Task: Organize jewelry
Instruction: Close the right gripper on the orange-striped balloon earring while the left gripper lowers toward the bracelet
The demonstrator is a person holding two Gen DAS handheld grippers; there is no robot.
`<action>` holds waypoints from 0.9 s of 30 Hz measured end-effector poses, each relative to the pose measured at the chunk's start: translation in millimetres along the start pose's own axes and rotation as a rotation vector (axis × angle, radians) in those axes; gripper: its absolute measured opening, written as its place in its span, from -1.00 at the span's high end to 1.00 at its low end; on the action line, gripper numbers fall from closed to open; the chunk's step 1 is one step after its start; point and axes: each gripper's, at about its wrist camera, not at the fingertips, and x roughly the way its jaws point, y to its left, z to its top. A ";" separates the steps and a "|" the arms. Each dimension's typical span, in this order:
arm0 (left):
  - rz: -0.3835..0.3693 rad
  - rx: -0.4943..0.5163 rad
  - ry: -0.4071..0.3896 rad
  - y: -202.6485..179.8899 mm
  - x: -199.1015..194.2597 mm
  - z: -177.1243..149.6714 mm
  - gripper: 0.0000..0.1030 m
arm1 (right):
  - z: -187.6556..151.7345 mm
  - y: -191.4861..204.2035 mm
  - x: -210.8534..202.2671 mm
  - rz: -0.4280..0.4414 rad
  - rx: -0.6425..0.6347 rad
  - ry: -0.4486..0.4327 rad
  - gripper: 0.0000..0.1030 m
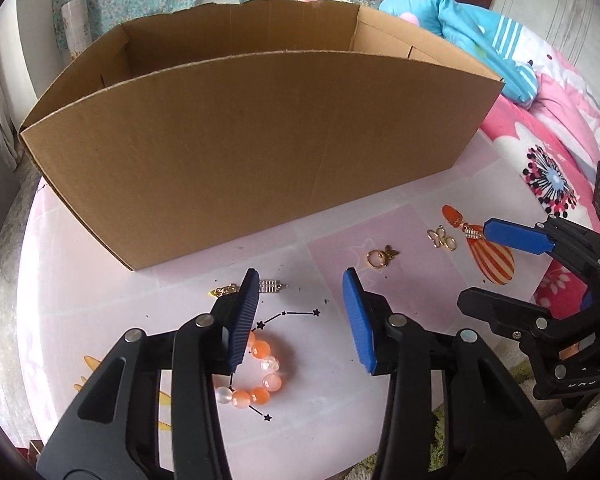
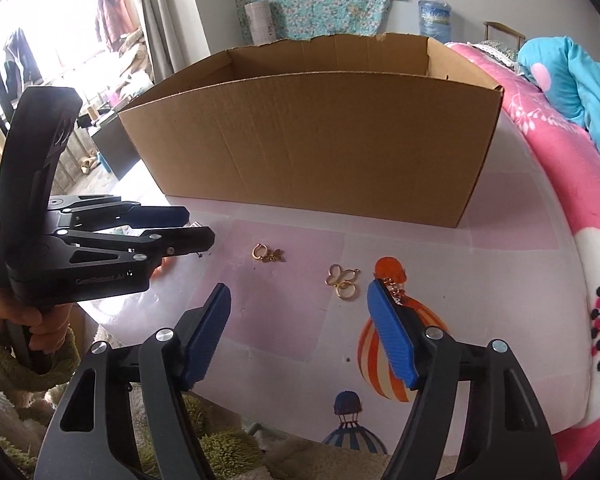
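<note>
An orange and clear bead bracelet lies on the white table under my open left gripper, partly hidden by its left finger; nothing is between the pads. A gold ring with a charm and gold butterfly loops lie farther right. My right gripper is open and empty over the table. Its right finger sits beside an orange piece with a gold chain. A small silver and gold item lies by the left fingertip.
A large open cardboard box stands just behind the jewelry. A pink flowered bedspread borders the table on the right. A hand holds the left gripper. An orange striped oval may be a print.
</note>
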 end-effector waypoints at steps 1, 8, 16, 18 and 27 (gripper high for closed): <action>0.001 0.000 0.002 0.3 0.2 -0.1 0.20 | -0.3 0.1 0.3 0.002 0.001 0.000 -0.32; 0.006 -0.005 0.016 2.5 -0.9 -3.1 0.20 | -1.4 -4.0 4.0 0.012 0.012 0.019 -0.12; 0.010 -0.010 0.011 3.1 -3.2 -3.8 0.20 | -2.6 -27.1 1.7 -0.065 0.095 0.034 0.31; 0.010 -0.009 0.011 3.1 -3.2 -3.7 0.20 | -3.1 -33.7 2.4 -0.095 0.111 0.046 0.38; 0.010 -0.008 0.014 0.4 -0.3 -1.4 0.20 | -1.6 -37.5 4.1 -0.172 0.068 0.047 0.54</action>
